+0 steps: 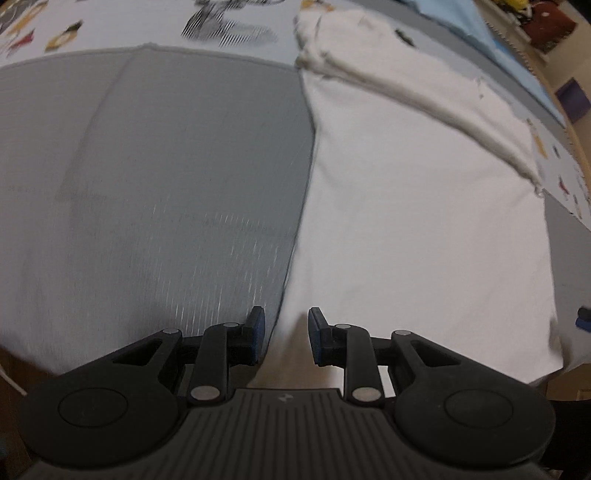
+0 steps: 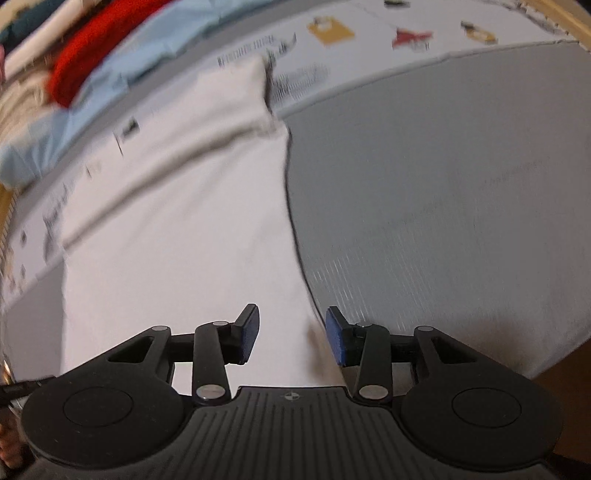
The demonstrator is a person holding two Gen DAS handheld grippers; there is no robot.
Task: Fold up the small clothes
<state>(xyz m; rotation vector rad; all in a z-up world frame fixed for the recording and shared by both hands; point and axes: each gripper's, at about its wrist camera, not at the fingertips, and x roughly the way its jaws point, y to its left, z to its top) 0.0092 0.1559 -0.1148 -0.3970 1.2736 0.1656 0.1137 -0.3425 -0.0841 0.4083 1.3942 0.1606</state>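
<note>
A white garment [image 1: 406, 221] lies flat, partly on a grey mat [image 1: 147, 184], with a folded band of its own cloth [image 1: 406, 85] across its far side. My left gripper [image 1: 286, 334] hovers over the garment's left edge, open, with nothing between its blue pads. In the right wrist view the same white garment [image 2: 177, 240] fills the left half and the grey mat [image 2: 443, 184] the right half. My right gripper [image 2: 291, 334] hangs over the garment's right edge, open and empty. Both views are blurred.
A printed tablecloth [image 2: 369, 33] lies beyond the mat. Light blue cloth [image 2: 122, 70] and a red garment [image 2: 96, 44] lie at the far left. A wooden edge [image 2: 561, 387] shows near the mat's front corner. A small dark and blue object [image 1: 583, 317] shows at the right border.
</note>
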